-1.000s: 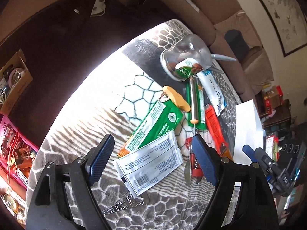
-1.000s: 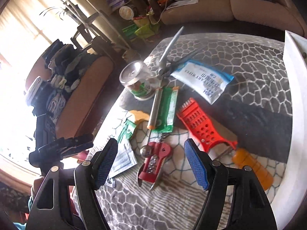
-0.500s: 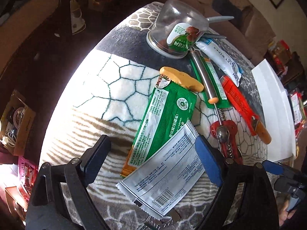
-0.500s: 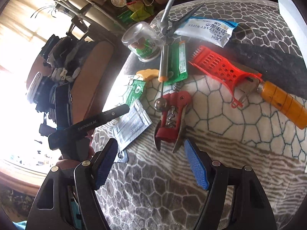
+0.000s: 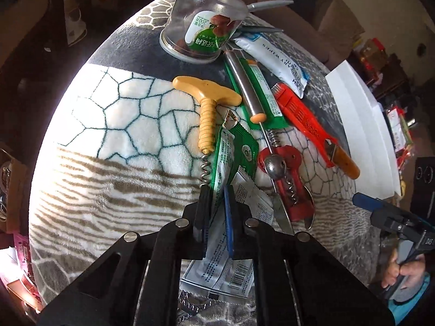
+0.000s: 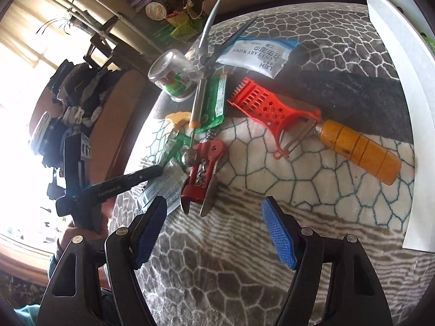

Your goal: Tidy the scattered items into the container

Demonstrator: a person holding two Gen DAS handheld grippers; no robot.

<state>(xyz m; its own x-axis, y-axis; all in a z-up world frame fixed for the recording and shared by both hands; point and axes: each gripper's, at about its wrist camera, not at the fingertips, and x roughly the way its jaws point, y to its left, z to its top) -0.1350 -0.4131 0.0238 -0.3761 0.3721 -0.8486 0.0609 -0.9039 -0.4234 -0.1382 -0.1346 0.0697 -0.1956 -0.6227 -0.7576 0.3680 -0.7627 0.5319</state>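
Note:
My left gripper [image 5: 216, 212] is closing tight, its pads pressing on the lower end of a crumpled green packet [image 5: 236, 149]. A silver sachet [image 5: 225, 274] lies under the fingers and shows between them too. A yellow corkscrew [image 5: 206, 100] lies just left of the packet and a red corkscrew [image 5: 288, 179] to its right. My right gripper [image 6: 212, 231] hangs open over the blanket, just short of the red corkscrew [image 6: 201, 171], with nothing between its fingers. The white container [image 6: 394, 54] stands at the right edge.
Farther back on the patterned blanket lie a red peeler with an orange handle [image 6: 353, 146], a wipes pack [image 6: 258, 54], grey pliers [image 6: 209, 27], a green bar under a metal-handled tool [image 6: 214, 100] and a tipped clear jar [image 6: 174, 76]. Sofas and clutter surround the table.
The left gripper has come down and closed on the green packet, crumpling it upright and uncovering the yellow corkscrew. The right gripper has sunk closer to the red corkscrew, still open.

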